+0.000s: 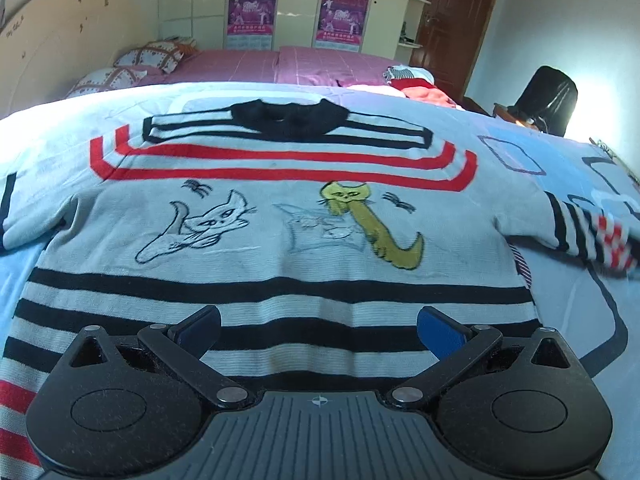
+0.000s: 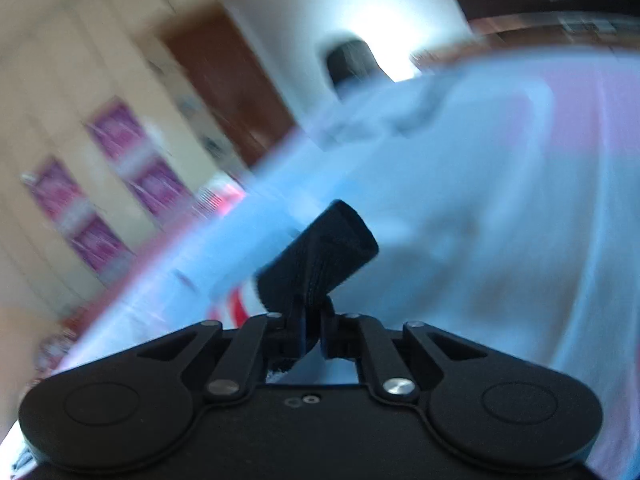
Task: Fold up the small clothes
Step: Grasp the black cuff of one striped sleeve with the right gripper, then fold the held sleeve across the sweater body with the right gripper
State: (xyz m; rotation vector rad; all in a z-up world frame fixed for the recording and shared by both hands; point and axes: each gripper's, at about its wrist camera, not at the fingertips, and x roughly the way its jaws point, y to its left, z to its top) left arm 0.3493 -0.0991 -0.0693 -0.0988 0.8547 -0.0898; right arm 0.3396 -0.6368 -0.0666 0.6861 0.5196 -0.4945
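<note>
A small white sweater point(image 1: 276, 220) with red and black stripes and cat drawings lies flat, front up, on the light blue bedspread point(image 1: 560, 300). Its black collar point(image 1: 292, 118) points away from me. My left gripper point(image 1: 318, 334) is open and empty, hovering over the striped hem. The sweater's right sleeve point(image 1: 592, 236) looks lifted and blurred at the right edge. In the blurred right wrist view my right gripper point(image 2: 314, 320) is shut on the black sleeve cuff point(image 2: 320, 256), which sticks out beyond the fingers above the bedspread.
A pink bed point(image 1: 280, 64) with patterned pillows point(image 1: 152, 56) lies beyond the bedspread. A pile of red and white clothes point(image 1: 416, 84) sits at the far right. A black bag point(image 1: 548, 96) stands by the wall, near a brown door point(image 1: 456, 20).
</note>
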